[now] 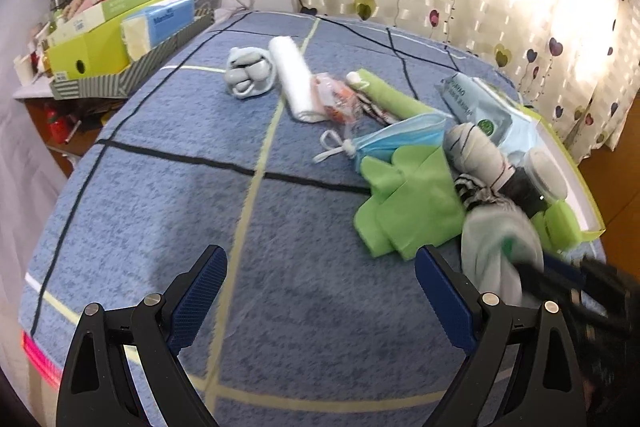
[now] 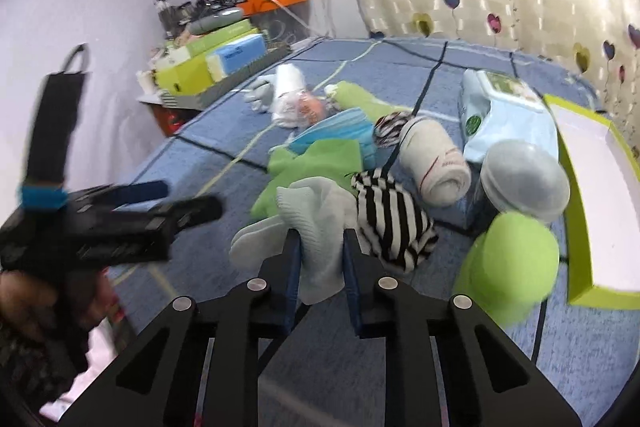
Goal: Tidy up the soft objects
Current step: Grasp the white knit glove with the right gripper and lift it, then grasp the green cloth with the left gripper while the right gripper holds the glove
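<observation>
Your right gripper (image 2: 320, 247) has its blue pads pinched on a pale grey-white sock (image 2: 316, 227), a fold of it bunched between the fingers at the near edge of the heap. A pinch on a fold is likely the surest hold on something this limp. Your left gripper (image 1: 320, 267) hangs with its fingers wide apart over bare blue bedspread (image 1: 160, 187), holding nothing (probably waiting to take the sock's free end). The other soft things lie farther off and to the right: a striped sock (image 2: 390, 223) touching the pale one, a green cloth (image 2: 316, 159), a rolled white sock (image 2: 434, 163) and blue face masks (image 2: 340, 131). The open green box (image 2: 592, 187) sits at the far right, presumably where they belong.
</observation>
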`<state>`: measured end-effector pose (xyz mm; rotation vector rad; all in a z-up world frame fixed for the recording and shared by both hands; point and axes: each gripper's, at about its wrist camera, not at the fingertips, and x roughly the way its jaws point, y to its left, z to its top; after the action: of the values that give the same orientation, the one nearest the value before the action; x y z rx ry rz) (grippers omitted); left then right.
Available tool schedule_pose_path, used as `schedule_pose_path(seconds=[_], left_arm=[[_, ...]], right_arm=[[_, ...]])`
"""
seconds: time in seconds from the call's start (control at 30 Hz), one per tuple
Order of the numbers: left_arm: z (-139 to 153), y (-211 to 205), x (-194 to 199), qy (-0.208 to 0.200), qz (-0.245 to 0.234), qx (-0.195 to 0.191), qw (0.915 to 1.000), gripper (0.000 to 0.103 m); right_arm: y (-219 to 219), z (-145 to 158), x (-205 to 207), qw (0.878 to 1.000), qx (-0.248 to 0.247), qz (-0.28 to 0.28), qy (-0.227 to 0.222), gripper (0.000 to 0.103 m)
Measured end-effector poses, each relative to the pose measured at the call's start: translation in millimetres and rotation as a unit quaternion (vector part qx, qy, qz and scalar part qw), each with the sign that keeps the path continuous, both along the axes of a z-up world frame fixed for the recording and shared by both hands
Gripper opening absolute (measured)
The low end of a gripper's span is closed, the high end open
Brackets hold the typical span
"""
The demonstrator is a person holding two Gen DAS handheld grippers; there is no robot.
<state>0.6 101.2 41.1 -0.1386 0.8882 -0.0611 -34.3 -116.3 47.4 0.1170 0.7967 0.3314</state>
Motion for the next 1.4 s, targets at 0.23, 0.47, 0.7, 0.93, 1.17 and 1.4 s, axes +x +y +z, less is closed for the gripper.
schedule_pose_path(seconds=[0.23, 0.47, 0.7, 0.93, 1.17, 1.4], left_arm=[[-4.9, -19.5, 18.9, 0.011, -0.03, 0.003, 0.9995, 0.094], [-12.5, -40.7, 44.0, 0.022, -0.065, 0.011, 0.9976, 0.092], [-22.8, -46.7, 63.2, 0.041, -0.056, 0.003, 0.9976, 0.086], [-23.6, -58.5, 66.2, 0.044, -0.074, -0.006, 0.9962, 0.044], [-18.4, -60.0, 60.4, 0.035, -0.075, -0.023, 0.9963, 0.02], [-2.5, -52.0, 50.7, 0.023, -0.065, -0.018, 0.9974, 0.014]], right_arm=[[-11.1, -13.2, -21.4, 0.999, 0.011, 0.02, 0.029, 0.021], [-27.8, -7.8, -36.3, 1.0, -0.002, -0.012, 0.023, 0.021], [-32.0, -6.7, -37.6, 1.0, -0.008, -0.02, 0.021, 0.021], [-32.6, -6.5, -37.7, 0.999, -0.011, -0.021, 0.022, 0.021], [-32.5, -5.4, -37.7, 0.999, -0.014, -0.023, 0.022, 0.021], [-30.4, 1.9, -37.2, 1.0, -0.011, -0.019, 0.012, 0.021]])
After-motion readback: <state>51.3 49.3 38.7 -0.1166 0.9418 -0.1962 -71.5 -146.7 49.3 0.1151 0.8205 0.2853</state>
